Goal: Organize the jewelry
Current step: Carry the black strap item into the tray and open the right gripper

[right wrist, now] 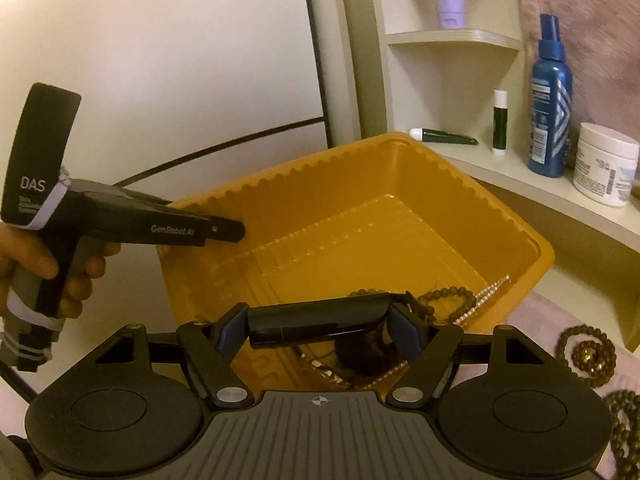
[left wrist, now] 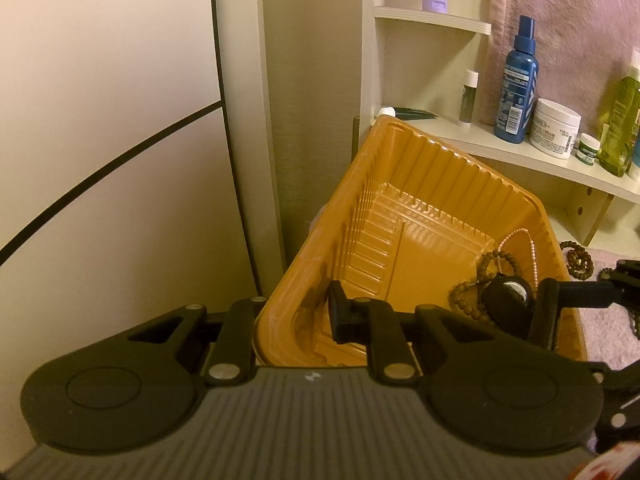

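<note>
An orange plastic tray (left wrist: 420,184) stands tilted against the shelf. My left gripper (left wrist: 298,316) is shut on the tray's near left wall, one finger inside and the other hidden outside. From the right wrist, the left gripper (right wrist: 230,232) meets the tray's (right wrist: 400,168) left rim, held by a hand (right wrist: 36,264). My right gripper (right wrist: 318,324) is shut on a black watch (right wrist: 316,320), over the tray's near right corner. The watch's shiny face (left wrist: 510,294) shows from the left. Brown bead bracelets (left wrist: 500,264) and a pearl string (left wrist: 534,252) lie in the tray.
More bead bracelets (right wrist: 588,352) lie on the pink cloth right of the tray. The shelf (right wrist: 520,184) behind holds a blue spray bottle (right wrist: 548,112), a white jar (right wrist: 604,164), a lip balm (right wrist: 500,120) and a green tube (right wrist: 444,136). A pale wall (left wrist: 112,80) fills the left.
</note>
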The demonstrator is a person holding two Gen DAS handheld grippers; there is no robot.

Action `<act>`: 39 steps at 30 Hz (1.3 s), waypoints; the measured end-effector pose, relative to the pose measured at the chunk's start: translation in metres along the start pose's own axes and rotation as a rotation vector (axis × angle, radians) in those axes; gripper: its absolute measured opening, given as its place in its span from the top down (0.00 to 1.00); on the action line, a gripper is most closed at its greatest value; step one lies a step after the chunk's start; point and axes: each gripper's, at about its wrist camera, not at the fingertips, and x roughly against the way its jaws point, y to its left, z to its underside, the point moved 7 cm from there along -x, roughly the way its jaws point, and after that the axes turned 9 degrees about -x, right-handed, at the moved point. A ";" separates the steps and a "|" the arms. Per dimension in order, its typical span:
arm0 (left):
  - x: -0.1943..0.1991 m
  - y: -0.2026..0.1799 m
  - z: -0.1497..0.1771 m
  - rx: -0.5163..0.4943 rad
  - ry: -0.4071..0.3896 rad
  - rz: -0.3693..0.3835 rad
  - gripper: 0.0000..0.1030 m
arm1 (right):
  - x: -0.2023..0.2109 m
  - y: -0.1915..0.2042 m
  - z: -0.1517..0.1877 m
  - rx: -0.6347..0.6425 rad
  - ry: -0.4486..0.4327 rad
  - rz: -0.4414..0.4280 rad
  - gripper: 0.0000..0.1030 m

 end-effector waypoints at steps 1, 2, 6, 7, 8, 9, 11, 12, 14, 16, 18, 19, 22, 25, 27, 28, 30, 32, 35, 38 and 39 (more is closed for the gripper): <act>0.000 0.000 0.000 0.001 0.000 0.001 0.85 | -0.002 0.000 0.000 0.001 0.001 0.002 0.28; 0.000 0.000 0.000 0.002 0.001 0.001 0.85 | -0.002 0.000 -0.001 0.004 0.001 0.005 0.28; 0.000 0.000 0.000 0.002 0.001 0.001 0.84 | -0.007 0.002 -0.002 0.017 0.009 0.016 0.28; 0.000 0.000 0.000 0.001 0.001 0.001 0.84 | -0.009 0.003 -0.003 0.016 0.010 0.019 0.28; 0.000 0.000 0.000 0.001 0.000 0.001 0.84 | -0.011 0.004 -0.003 0.015 0.013 0.021 0.28; 0.000 0.000 0.000 0.001 0.000 0.001 0.84 | -0.011 0.005 -0.003 0.013 0.016 0.020 0.28; 0.000 0.000 0.000 0.001 0.000 0.001 0.84 | -0.013 0.006 -0.004 0.009 0.020 0.020 0.28; 0.000 0.000 0.000 0.002 0.001 0.001 0.84 | -0.014 0.007 -0.004 0.004 0.024 0.019 0.28; 0.000 0.001 0.001 0.003 0.003 0.001 0.84 | -0.016 0.008 -0.006 -0.006 0.028 0.011 0.28; -0.001 0.001 0.001 0.002 0.003 -0.001 0.84 | -0.017 0.010 -0.008 -0.013 0.025 0.010 0.26; -0.002 0.001 0.001 0.001 0.003 -0.001 0.84 | -0.016 0.011 -0.010 -0.017 0.016 0.006 0.25; -0.002 0.001 0.002 0.002 0.003 -0.001 0.84 | -0.015 0.011 -0.011 -0.021 0.012 0.006 0.24; -0.002 0.001 0.001 0.002 0.003 -0.001 0.84 | -0.011 0.010 -0.015 -0.037 -0.002 0.009 0.24; -0.003 0.001 0.002 0.003 0.004 -0.001 0.84 | -0.003 0.005 -0.019 -0.057 -0.018 0.018 0.24; -0.003 0.001 0.002 0.003 0.004 -0.001 0.84 | 0.002 -0.002 -0.020 -0.075 -0.020 0.030 0.24; -0.003 0.002 0.002 0.004 0.004 -0.002 0.84 | 0.004 -0.006 -0.020 -0.084 -0.022 0.038 0.24; -0.003 0.001 0.002 0.003 0.004 -0.002 0.84 | 0.011 -0.013 -0.020 -0.101 -0.028 0.053 0.24; -0.003 0.002 0.002 0.003 0.004 -0.002 0.84 | 0.018 -0.021 -0.019 -0.116 -0.032 0.066 0.24; -0.003 0.002 0.002 0.002 0.004 -0.002 0.84 | 0.031 -0.034 -0.015 -0.137 -0.037 0.095 0.24; -0.004 0.002 0.002 -0.003 0.004 -0.006 0.83 | 0.041 -0.049 -0.009 -0.159 -0.039 0.128 0.24; -0.004 0.002 0.002 -0.005 0.004 -0.007 0.83 | 0.045 -0.054 -0.007 -0.169 -0.040 0.139 0.24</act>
